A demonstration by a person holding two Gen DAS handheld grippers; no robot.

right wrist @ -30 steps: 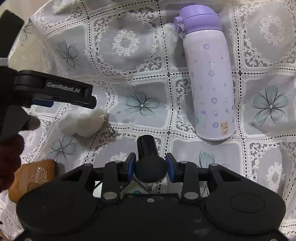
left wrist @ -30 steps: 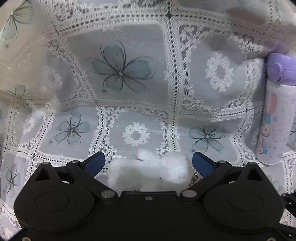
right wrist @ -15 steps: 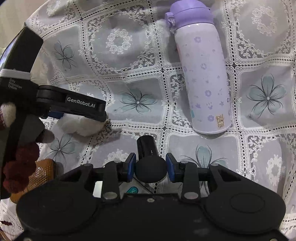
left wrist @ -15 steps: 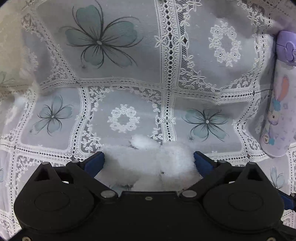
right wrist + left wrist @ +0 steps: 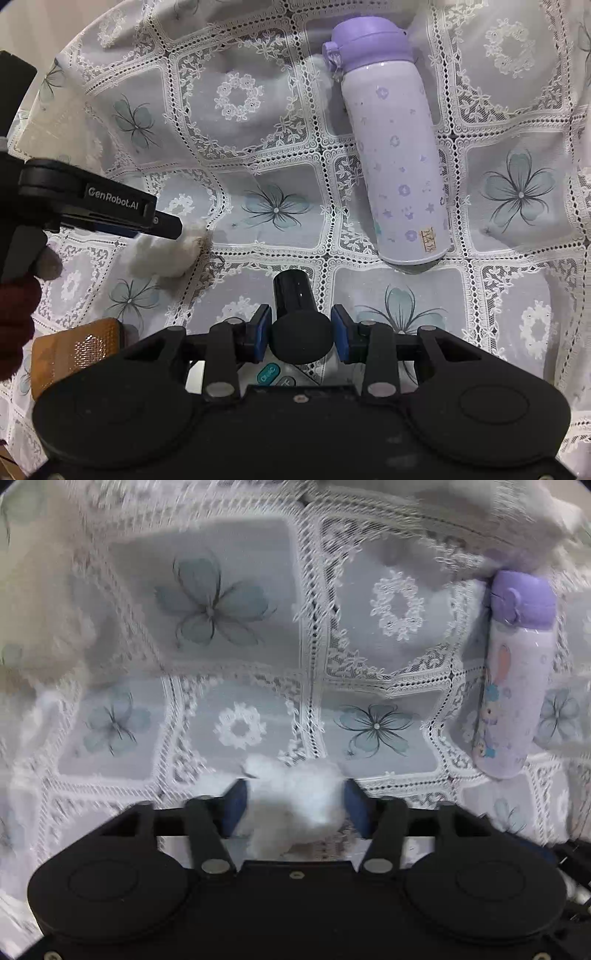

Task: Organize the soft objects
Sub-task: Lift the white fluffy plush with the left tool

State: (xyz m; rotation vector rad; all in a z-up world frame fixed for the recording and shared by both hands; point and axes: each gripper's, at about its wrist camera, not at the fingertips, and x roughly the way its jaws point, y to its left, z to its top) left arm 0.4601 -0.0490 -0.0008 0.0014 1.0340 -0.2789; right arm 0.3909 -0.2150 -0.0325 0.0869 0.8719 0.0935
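White fluff, a cotton-like wad (image 5: 295,797), sits squeezed between the blue pads of the left tongs (image 5: 293,805), whose jaws have just closed onto it. The right tongs (image 5: 302,334) are clamped on a black cylinder (image 5: 295,295). Beyond them a lilac bottle (image 5: 391,155) lies capped on the lace cloth (image 5: 236,96). Only the right view shows the amber box (image 5: 75,350) to its left and buttons under its jaws.

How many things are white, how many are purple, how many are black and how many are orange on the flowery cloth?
White: 1, the fluffy white toy
Purple: 1, the purple bottle
Black: 1, the black cylinder
Orange: 1, the orange-brown block
Total: 4
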